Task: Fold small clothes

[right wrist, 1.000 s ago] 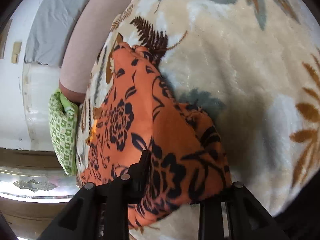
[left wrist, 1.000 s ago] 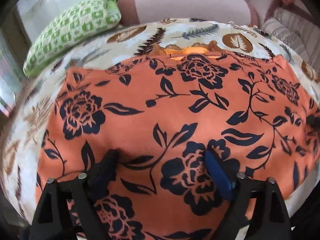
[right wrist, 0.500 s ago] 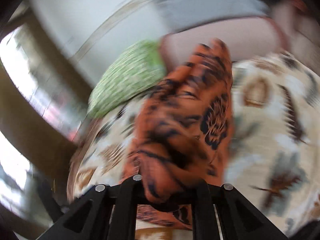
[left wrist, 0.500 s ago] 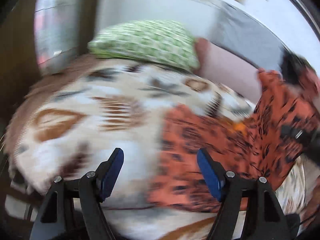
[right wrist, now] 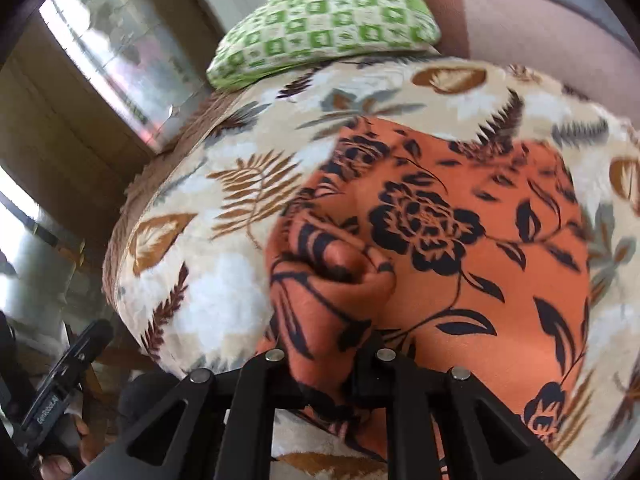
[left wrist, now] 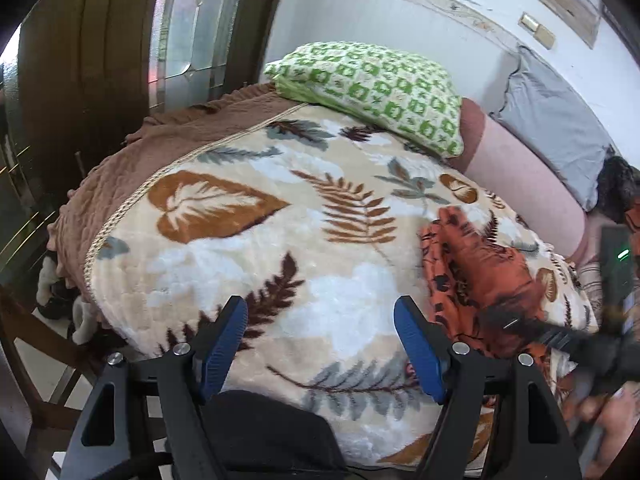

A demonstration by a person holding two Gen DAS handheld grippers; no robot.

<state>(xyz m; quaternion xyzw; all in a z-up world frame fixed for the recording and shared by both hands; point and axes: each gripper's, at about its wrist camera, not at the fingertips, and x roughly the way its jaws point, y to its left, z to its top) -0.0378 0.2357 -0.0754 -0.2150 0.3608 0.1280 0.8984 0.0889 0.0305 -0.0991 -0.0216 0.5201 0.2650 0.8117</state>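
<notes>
Orange floral garment bunched on the leaf-print blanket.
Right claw pinches a fold while easing open; left claw spread, empty, garment at 2 o'clock.

Left wrist camera looking steeply down across the leaf-print blanket from farther back, right wrist camera hovering closer, angling steeply down, both sharing blanket and green pillow in upper frame
</notes>
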